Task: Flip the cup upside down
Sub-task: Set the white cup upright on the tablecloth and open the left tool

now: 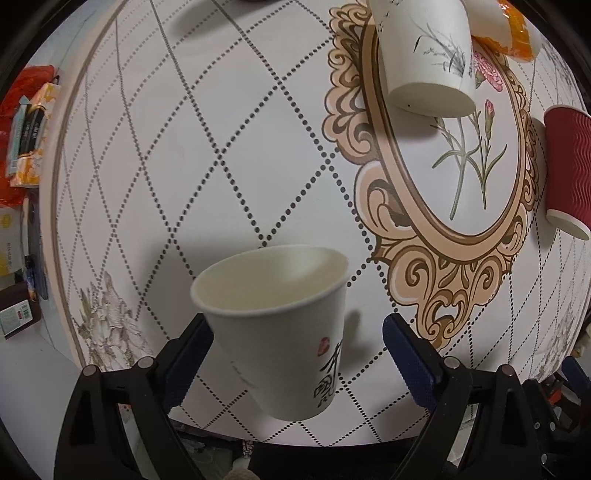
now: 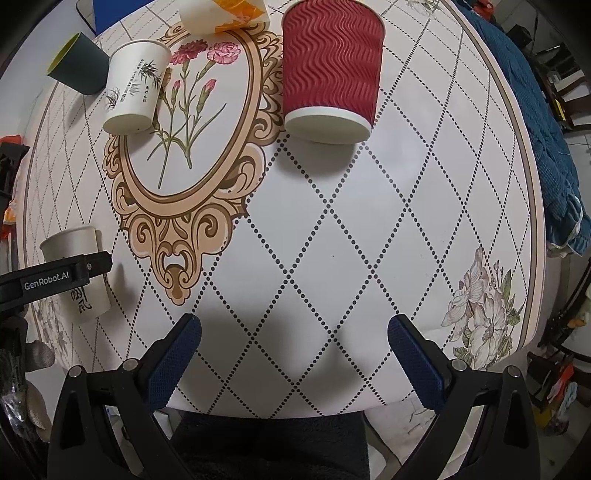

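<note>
A white paper cup with black calligraphy (image 1: 280,332) stands mouth up on the round table, between the open fingers of my left gripper (image 1: 295,354). Its wall lies against the left pad (image 1: 192,354); the right pad is apart from it. The same cup shows at the left of the right wrist view (image 2: 79,273), partly hidden by the left gripper's black finger. My right gripper (image 2: 293,354) is open and empty over the table's near edge.
A red ribbed cup (image 2: 332,70) and a white bamboo-print cup (image 2: 135,86) stand upside down further back. A dark green cup (image 2: 79,62) and an orange-white cup (image 2: 227,14) lie at the far side. The table edge (image 2: 532,206) curves on the right, with blue cloth beyond.
</note>
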